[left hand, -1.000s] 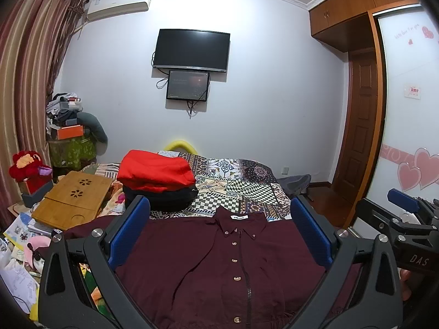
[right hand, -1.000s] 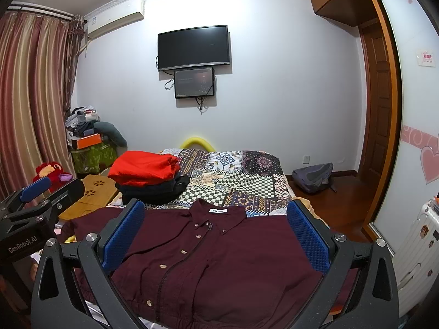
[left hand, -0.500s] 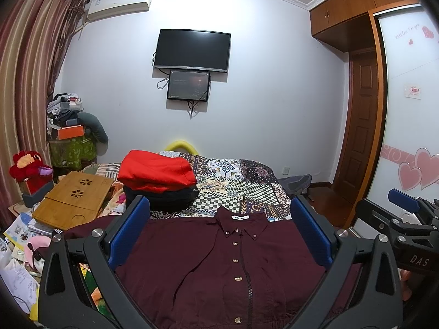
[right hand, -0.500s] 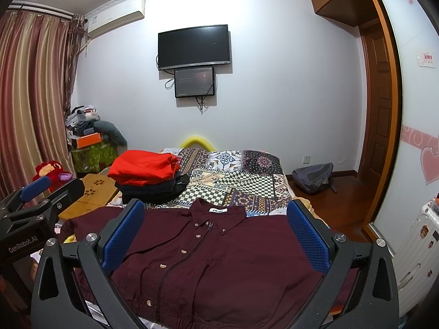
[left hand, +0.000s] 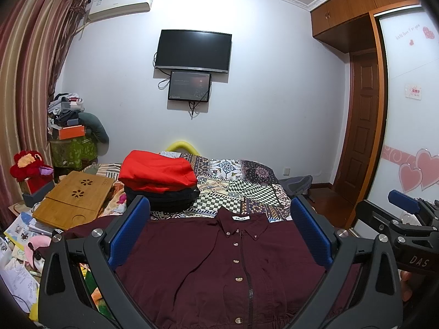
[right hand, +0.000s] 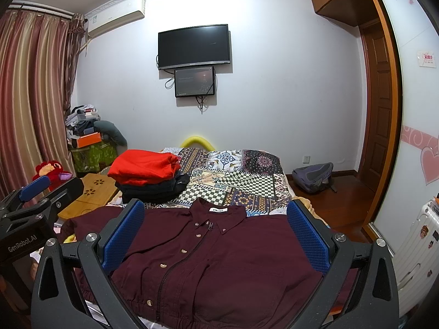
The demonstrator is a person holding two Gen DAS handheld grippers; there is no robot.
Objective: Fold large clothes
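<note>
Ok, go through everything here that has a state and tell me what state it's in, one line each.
Maroon jacket: spread flat on the bed, front up, buttoned, unfolded.
Red garment: folded, on top of the pile.
Black clothes: folded, under the red one.
Left tool: open, holding nothing.
Right tool: open, holding nothing.
Television: screen dark.
Small screen: dimly lit.
Backpack: lying on the floor.

The maroon jacket [left hand: 219, 268] is matt woven cloth with pale glossy buttons and a dark zip; the patchwork bedspread [left hand: 241, 186] at twelve o'clock of it is printed cloth, and the red folded garment [left hand: 156, 171] at eleven o'clock looks like soft matt knit. The left gripper [left hand: 219, 230] has matt black plastic arms, rough blue textured pads [left hand: 129, 230] and shiny metal screws; the lap desk [left hand: 74, 200] at ten o'clock is smooth pale wood.
</note>
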